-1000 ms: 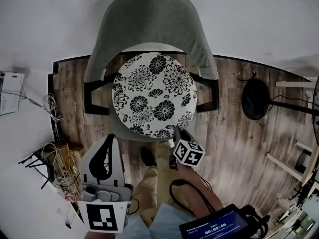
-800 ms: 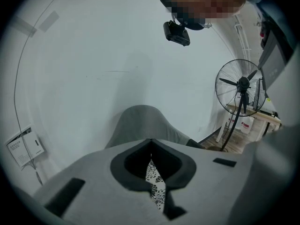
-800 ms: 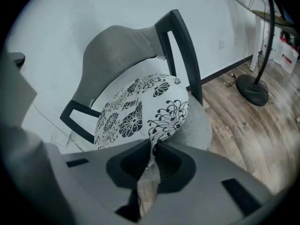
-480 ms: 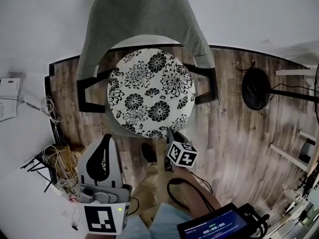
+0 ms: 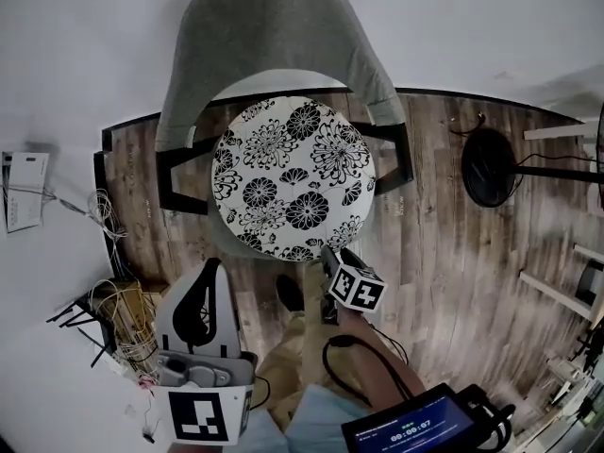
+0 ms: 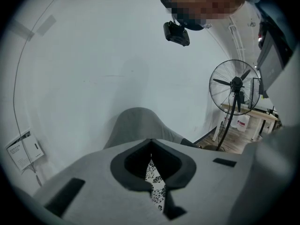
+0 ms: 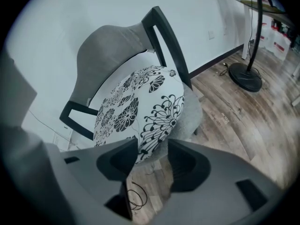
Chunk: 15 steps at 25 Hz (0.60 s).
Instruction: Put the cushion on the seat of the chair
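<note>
Head view, cushion: the round cushion [image 5: 293, 177], white with black flowers, lies flat on the seat [image 5: 225, 242] of the chair [image 5: 274, 45] and covers nearly all of it. Only a grey strip of seat shows at the front.
Head view, chair: it has a curved grey backrest towards the white wall and a black frame on either side, and it stands on a wooden floor [image 5: 444, 253].
Head view, right gripper: the right gripper [image 5: 328, 256] points down at the cushion's front rim, with its marker cube [image 5: 357, 287] just behind.
Head view, left gripper: the left gripper [image 5: 211, 266] sits low at the left, well apart from the cushion and near a tangle of cables [image 5: 118, 314].
Head view, surroundings: a fan base [image 5: 488, 166] stands at the right, and a tablet [image 5: 415, 427] shows at the bottom edge.
Left gripper view, jaws: the tips meet with nothing between them. A thin slit lower down shows a sliver of the floral cushion beyond.
Left gripper view, beyond: the chair's backrest rises ahead, and a standing fan [image 6: 236, 86] is at the right.
Right gripper view, jaws: they stand apart and are opening. The cushion's front rim shows in the gap, and the pads are not pressing on it.
Right gripper view, cushion: it rests on the seat, whose grey edge shows beneath.
Right gripper view, floor: a cable loop [image 7: 136, 198] lies below the jaws.
</note>
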Tool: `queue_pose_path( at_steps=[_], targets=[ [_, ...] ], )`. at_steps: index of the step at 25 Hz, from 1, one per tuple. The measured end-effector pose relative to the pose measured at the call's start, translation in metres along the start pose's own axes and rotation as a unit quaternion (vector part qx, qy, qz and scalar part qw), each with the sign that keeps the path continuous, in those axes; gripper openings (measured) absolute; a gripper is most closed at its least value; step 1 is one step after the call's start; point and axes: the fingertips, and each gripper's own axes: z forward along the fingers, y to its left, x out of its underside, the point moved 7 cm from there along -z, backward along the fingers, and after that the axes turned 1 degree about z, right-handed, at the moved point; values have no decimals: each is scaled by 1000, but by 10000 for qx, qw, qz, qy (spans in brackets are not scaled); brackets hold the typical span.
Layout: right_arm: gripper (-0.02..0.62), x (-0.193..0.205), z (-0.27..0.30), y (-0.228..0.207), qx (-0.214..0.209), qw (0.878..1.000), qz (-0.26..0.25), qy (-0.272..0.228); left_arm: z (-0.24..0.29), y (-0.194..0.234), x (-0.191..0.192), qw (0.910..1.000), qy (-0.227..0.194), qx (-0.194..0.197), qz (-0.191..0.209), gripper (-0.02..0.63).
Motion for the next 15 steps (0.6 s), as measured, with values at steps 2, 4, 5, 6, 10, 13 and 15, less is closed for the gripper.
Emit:
queue_pose_path(
  at_steps=[2, 4, 5, 6, 10, 13, 15],
  targets=[
    [215, 0, -8, -2, 30, 10000, 7, -31, -7, -2, -2, 10000, 25, 0, -13, 9],
    [216, -2, -19, -4, 83, 9999, -11, -112, -14, -6, -8, 9999, -106, 22, -40, 9],
    [216, -3, -25, -5, 117, 9998, -17, -167, -18, -7, -10, 9999, -133, 13, -38, 9],
    [216, -6, -32, -5, 145, 9996, -25, -233, -23, -7, -12, 9999, -131, -1, -26, 9],
    [209, -26, -67, 13, 101, 9974, -255, -660, -43, -5, -29, 9994, -350, -62, 34, 9],
    [201, -47, -108, 46, -149, 9913, -699, -1107, -63, -5, -48, 9969, -764, -75, 167, 9],
    [195, -64, -137, 74, -342, 9838, -1015, -1440, -78, -5, -55, 9961, -848, -150, 174, 9]
  ],
)
